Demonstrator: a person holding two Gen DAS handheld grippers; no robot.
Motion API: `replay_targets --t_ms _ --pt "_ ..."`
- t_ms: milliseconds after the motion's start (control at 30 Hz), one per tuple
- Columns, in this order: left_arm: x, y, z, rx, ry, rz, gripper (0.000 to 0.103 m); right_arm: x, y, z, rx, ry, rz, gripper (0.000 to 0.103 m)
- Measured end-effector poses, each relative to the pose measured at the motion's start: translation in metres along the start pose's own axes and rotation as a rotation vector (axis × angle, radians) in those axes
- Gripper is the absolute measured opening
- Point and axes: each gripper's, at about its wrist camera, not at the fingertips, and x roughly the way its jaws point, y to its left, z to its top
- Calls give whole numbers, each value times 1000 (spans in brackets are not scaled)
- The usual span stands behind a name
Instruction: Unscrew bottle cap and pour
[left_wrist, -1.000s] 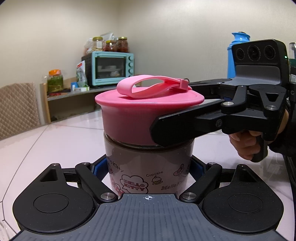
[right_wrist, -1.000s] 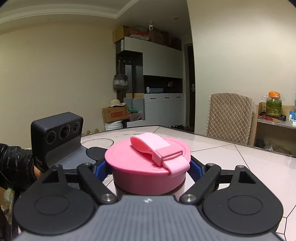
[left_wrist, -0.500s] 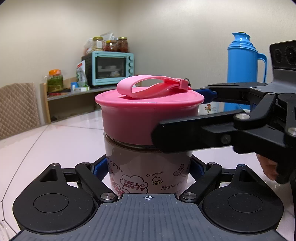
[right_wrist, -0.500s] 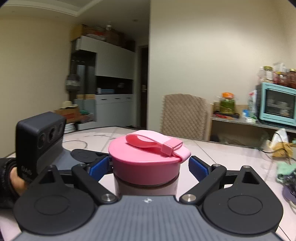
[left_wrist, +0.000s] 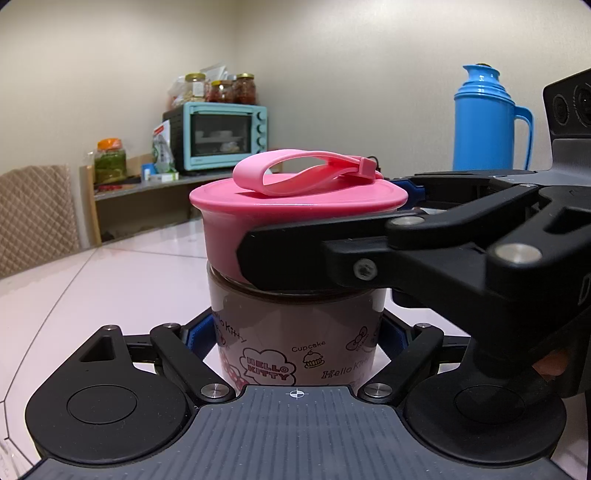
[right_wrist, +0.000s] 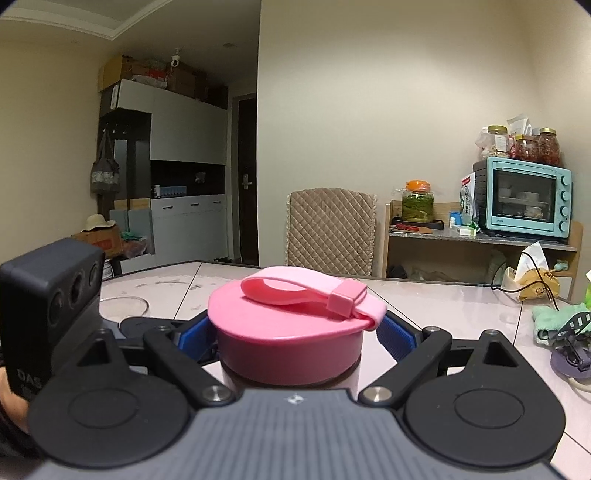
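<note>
A Hello Kitty bottle (left_wrist: 291, 332) with dark liquid stands upright on the pale table (left_wrist: 122, 273). It has a wide pink cap (left_wrist: 280, 218) with a loop strap. My left gripper (left_wrist: 295, 332) is shut on the bottle's body, blue pads against both sides. My right gripper (right_wrist: 291, 332) sits around the pink cap (right_wrist: 288, 332) from the right; its left blue pad touches the cap and its right pad (right_wrist: 395, 336) stands a little off it. In the left wrist view its near finger (left_wrist: 332, 254) crosses in front of the cap.
A blue thermos (left_wrist: 487, 122) stands at the back right of the table. A green cloth (right_wrist: 554, 321) and a purple item (right_wrist: 569, 358) lie on the table to the right. A chair (right_wrist: 330, 230), a shelf with a teal oven (right_wrist: 524, 197) and jars stand beyond.
My right gripper has swung around the cap to the right and its jaws have loosened from a tight grip. The strap stays at the same angle on the bottle. My left gripper has not moved.
</note>
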Motion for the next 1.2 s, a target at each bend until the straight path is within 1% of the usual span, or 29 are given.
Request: replay_targets --t_ms 133,200,267,367,500,600,700,867,967,1000,1033,1067,1167,1200 --pt "0 1 0 0 0 0 90 1 4 1 -14 -2 -8 89" --pt "0 0 0 -1 0 0 90 1 4 0 -12 0 4 86" --pt "0 1 0 -1 0 0 90 1 4 0 -14 -1 11 86" --pt "0 -1 0 0 0 0 90 0 -1 -1 -21 -1 45 85" --pt "0 -3 0 1 0 0 90 3 -18 0 -28 0 152 85" --pt "0 -2 0 1 0 0 90 6 -35 0 -40 -5 254 85" --pt "-1 -4 0 1 0 0 90 12 -53 -1 -63 -18 375 85" --pt "0 -2 0 1 0 0 90 18 -68 1 -99 -37 487 85" --pt "-1 -2 0 1 0 0 90 17 -66 3 -94 -32 478 86" --pt "-1 -1 0 1 0 0 90 17 -65 3 -93 -32 475 88" --pt "0 -1 0 0 0 0 90 14 -61 3 -94 -30 446 93" --pt "0 -1 1 0 0 0 90 11 -57 3 -95 -28 421 95" --pt "-1 -1 0 0 0 0 90 3 -46 2 -96 -21 353 95" --pt "-1 -1 0 0 0 0 90 -2 -40 2 -92 -23 305 95"
